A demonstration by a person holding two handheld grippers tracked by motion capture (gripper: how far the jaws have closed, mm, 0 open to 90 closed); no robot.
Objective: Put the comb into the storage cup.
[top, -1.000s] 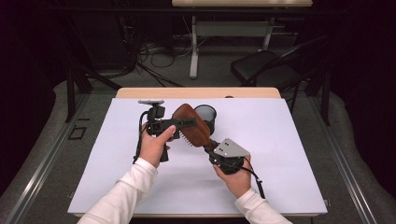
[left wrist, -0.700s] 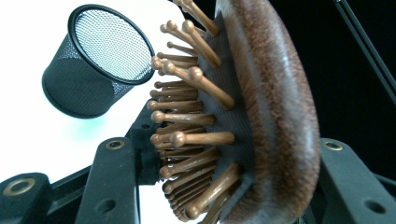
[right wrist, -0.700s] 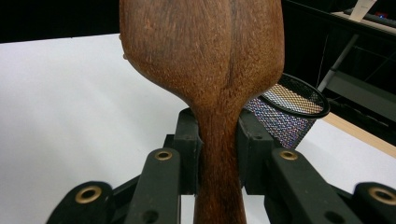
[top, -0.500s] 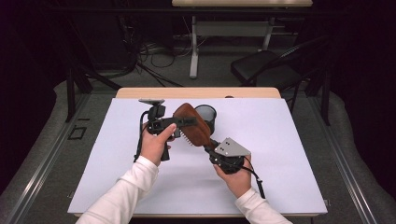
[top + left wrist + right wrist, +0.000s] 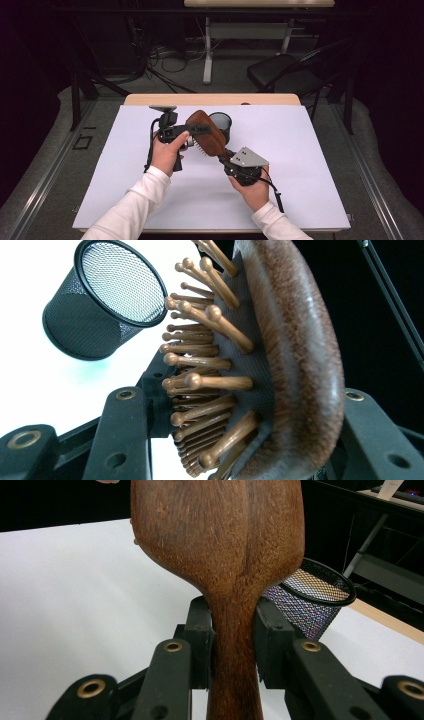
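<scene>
While the left tongs are clamped across the head of the wooden hairbrush, one jaw set among the bristles and the other against the smooth back, the handle of the same brush is gripped between the jaws of the right tongs. In the left gripper view the brush head is seen edge on, its round-tipped wooden pins standing out from a dark pad. In the right gripper view the brown back of the brush rises from the pinched handle. The hairbrush is held clear of the white bench, slanted between the two hands above its middle. A black mesh cup is seen just behind the brush, standing on the bench.
</scene>
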